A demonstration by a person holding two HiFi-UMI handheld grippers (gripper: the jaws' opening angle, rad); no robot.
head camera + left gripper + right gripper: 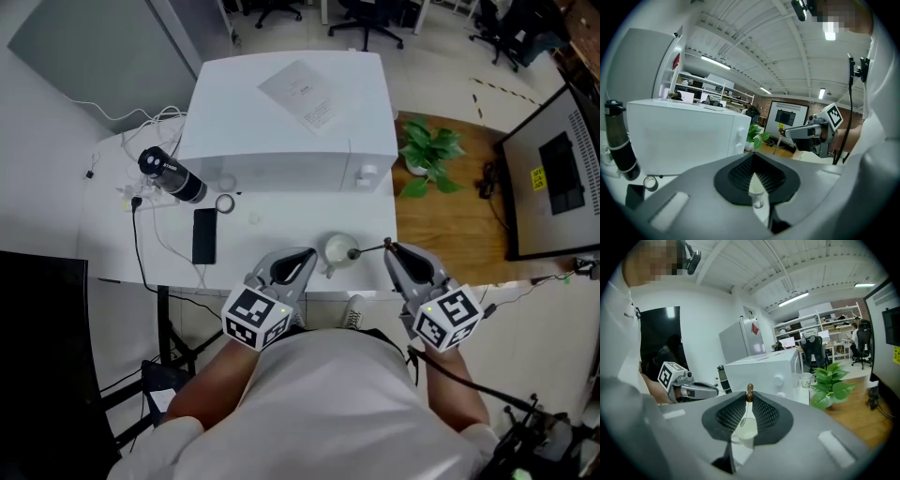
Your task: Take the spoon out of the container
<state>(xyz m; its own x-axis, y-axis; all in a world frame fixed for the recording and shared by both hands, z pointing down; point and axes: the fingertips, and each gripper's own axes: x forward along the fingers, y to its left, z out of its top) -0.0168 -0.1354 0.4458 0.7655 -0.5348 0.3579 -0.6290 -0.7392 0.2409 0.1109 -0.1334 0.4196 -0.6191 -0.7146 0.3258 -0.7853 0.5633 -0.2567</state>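
The right claw (pixel 749 398) pinches the spoon (pixel 749 390) by its brown handle tip, above the white cup (pixel 338 249) at the table's (pixel 281 223) near edge. The left claw (pixel 753 160) is drawn narrow, just beside the cup.

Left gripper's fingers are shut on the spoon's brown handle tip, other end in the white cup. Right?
Wrong gripper. It is the right gripper whose fingers are shut on the spoon's brown handle tip, other end in the white cup. The right gripper view shows it.

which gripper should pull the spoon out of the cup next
Right. The right gripper is shut on the spoon handle's tip; the left gripper only sits beside the cup.
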